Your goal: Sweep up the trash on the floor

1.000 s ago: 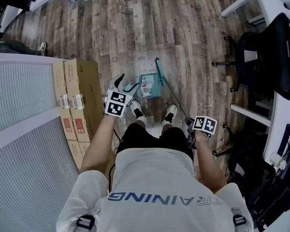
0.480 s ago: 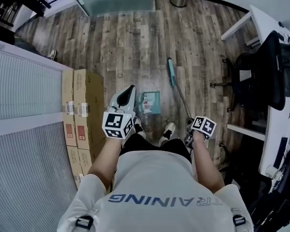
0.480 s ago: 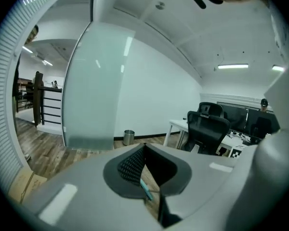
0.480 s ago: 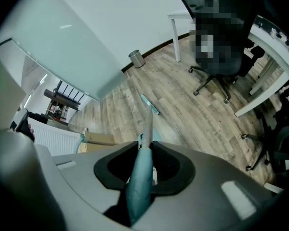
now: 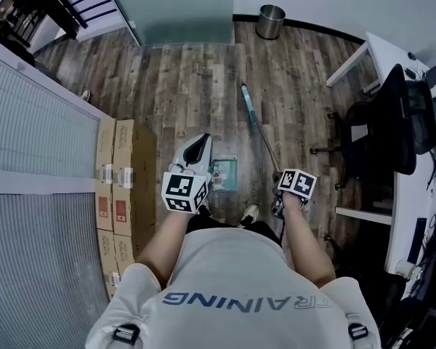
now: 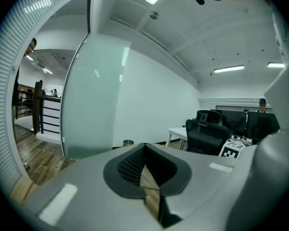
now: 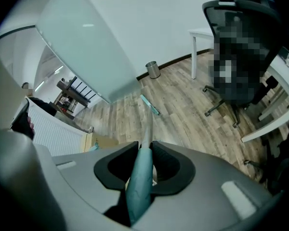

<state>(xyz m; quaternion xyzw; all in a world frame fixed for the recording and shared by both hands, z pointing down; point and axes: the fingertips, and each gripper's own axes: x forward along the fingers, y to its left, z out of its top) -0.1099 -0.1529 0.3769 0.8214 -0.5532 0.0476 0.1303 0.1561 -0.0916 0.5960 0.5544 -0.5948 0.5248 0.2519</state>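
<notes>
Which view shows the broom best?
The head view: the broom shows whole, from its head up to the right hand-held gripper. The right gripper view shows its foreshortened handle between shut jaws. The left gripper view shows none of it.

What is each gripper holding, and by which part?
The right gripper is shut on the broom, clamping the teal grip of its handle. The left gripper is shut with nothing between its jaws.

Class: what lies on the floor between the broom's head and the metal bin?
Nothing: only bare wooden floor lies between the broom head and the metal bin, as the head view shows.
</notes>
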